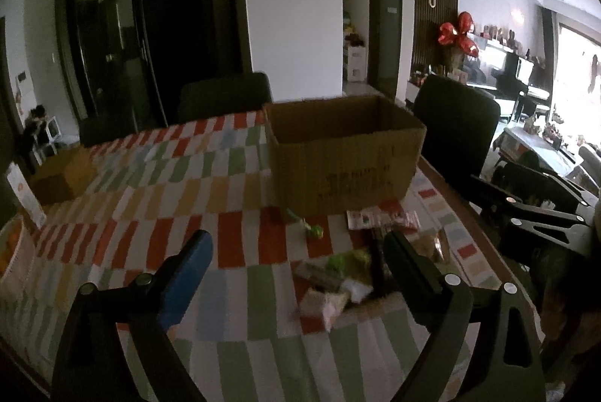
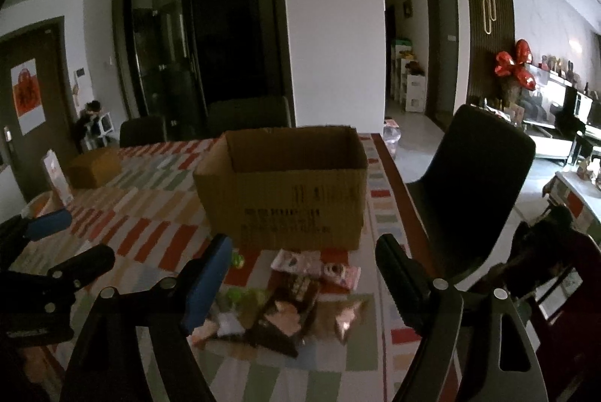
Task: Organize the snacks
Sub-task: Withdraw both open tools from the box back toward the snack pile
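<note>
An open brown cardboard box (image 1: pixel 342 154) stands on the checked tablecloth; it also shows in the right wrist view (image 2: pixel 285 188). In front of it lies a loose pile of snack packets (image 1: pixel 349 270), also seen in the right wrist view (image 2: pixel 289 304): pink and white packets (image 2: pixel 319 267), a dark packet, green ones. My left gripper (image 1: pixel 296 252) is open and empty, above the table just left of the pile. My right gripper (image 2: pixel 300 255) is open and empty, hovering over the pile. The right gripper shows at the right edge of the left wrist view (image 1: pixel 533 210).
A smaller closed cardboard box (image 2: pixel 95 167) and a white carton (image 1: pixel 24 195) stand at the table's far left. A pale basket (image 1: pixel 15 255) sits at the left edge. Dark chairs (image 2: pixel 477 184) stand along the right and far sides. The table edge (image 1: pixel 469 214) runs on the right.
</note>
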A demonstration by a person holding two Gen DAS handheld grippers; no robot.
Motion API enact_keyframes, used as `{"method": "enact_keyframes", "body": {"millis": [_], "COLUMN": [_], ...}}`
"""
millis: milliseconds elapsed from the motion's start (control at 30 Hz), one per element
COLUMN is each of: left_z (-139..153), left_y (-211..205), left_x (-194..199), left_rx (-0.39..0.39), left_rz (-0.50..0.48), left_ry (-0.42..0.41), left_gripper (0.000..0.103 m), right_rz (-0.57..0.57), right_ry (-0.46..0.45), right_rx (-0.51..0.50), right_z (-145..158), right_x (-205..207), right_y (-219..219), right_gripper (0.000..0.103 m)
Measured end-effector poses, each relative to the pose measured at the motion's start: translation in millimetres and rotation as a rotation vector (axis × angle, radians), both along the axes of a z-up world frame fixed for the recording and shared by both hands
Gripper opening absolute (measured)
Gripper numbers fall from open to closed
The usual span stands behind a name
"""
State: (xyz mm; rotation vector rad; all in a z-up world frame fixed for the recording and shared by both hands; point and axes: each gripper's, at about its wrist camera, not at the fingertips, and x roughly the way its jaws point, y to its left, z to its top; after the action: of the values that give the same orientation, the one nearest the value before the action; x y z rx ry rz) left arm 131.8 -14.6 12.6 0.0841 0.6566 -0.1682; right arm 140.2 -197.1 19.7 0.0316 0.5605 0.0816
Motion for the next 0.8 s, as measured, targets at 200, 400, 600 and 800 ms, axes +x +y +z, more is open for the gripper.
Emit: {"method": "enact_keyframes", "body": {"millis": [200,400,600,800], "left_z": [-21,-46,-74,-101], "left_y": [-2,-3,-1,0], "left_x": [-4,-3,6,17], "left_rx": [0.0,0.002,0.011,0.002], "left_rz": [-0.002,0.002,0.01,0.009], "left_ry": [0.069,0.139,0.208,0.27], "left_gripper": [0.093,0.093,0.093,0.093], "right_rz": [-0.014,-0.044,-0.081,-0.104], "right_ry": [0.042,0.096,0.172,0.233], "right_rx": [0.0,0.003,0.008,-0.002], "right_z": [-16,-34,-61,-87], "right_x": [-12,-12,-4,5], "right_y": [-5,-12,-17,-19], "right_gripper": [0.08,0.08,0.08,0.08]}}
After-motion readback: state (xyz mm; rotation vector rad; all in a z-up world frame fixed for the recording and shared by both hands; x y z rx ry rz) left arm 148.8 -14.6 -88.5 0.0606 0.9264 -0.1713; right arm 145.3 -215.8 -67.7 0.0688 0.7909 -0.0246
